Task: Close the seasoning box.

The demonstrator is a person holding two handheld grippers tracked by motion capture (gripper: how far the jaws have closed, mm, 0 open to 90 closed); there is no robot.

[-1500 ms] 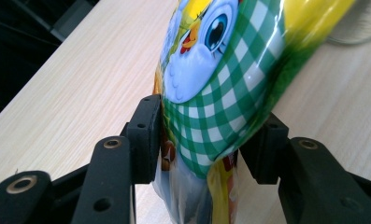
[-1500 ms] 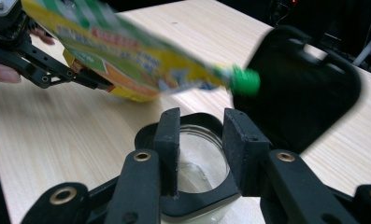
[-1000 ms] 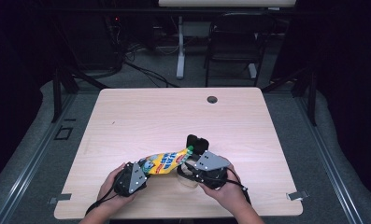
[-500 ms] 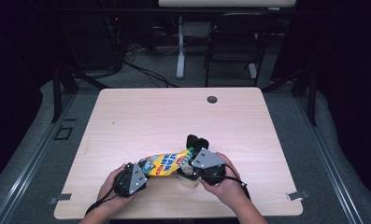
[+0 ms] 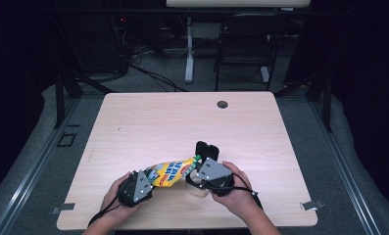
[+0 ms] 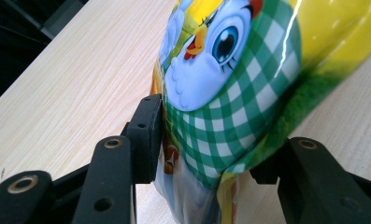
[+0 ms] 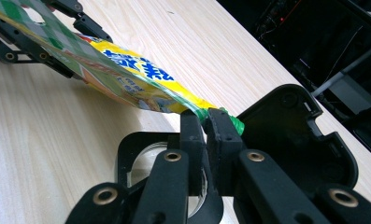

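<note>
While we hold the yellow snack bag (image 5: 170,172) stretched low over the near part of the bench (image 5: 148,122), our left tongs (image 6: 206,154) clamp its wide end, pads pressed against the green-checked print on both sides. Our right tongs (image 7: 205,126) have just been closing and now pinch the bag's narrow green-edged end between their pads. Just beyond the right tongs lies a black open case (image 7: 290,135), its lid raised, with a clear round part (image 7: 146,161) in its base.
</note>
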